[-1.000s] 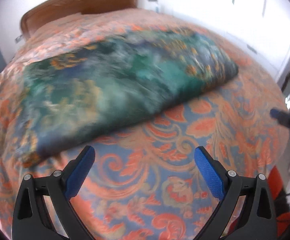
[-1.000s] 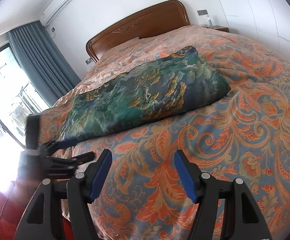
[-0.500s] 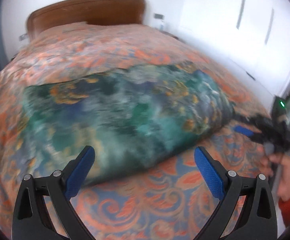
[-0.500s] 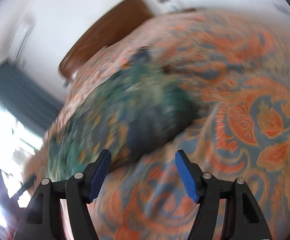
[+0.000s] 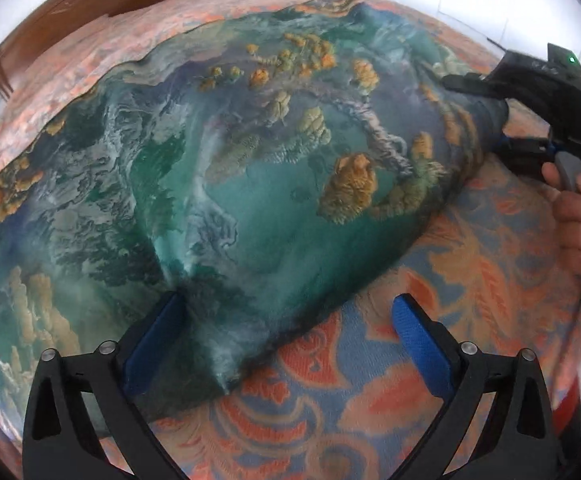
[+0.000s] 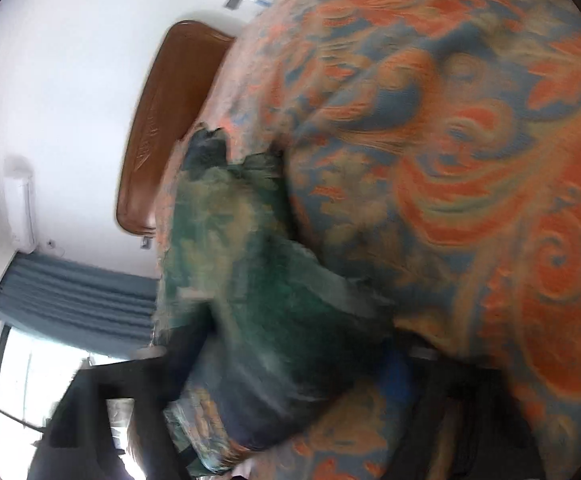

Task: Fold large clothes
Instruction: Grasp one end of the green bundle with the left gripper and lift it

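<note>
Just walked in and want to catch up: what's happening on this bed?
A person is folding a large green printed cloth that lies on the bed's orange and blue patterned cover. The left gripper has its jaws open around the cloth's near corner, one pad against the fabric, not pinching it. The right gripper, held in the person's hand, is at the far right end of the cloth with its jaws closing on that edge. Nothing looks lifted yet.

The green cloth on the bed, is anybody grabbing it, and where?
The right gripper is closing on the folded green cloth's far corner. The left gripper stands open around its near corner, not yet pinching.
</note>
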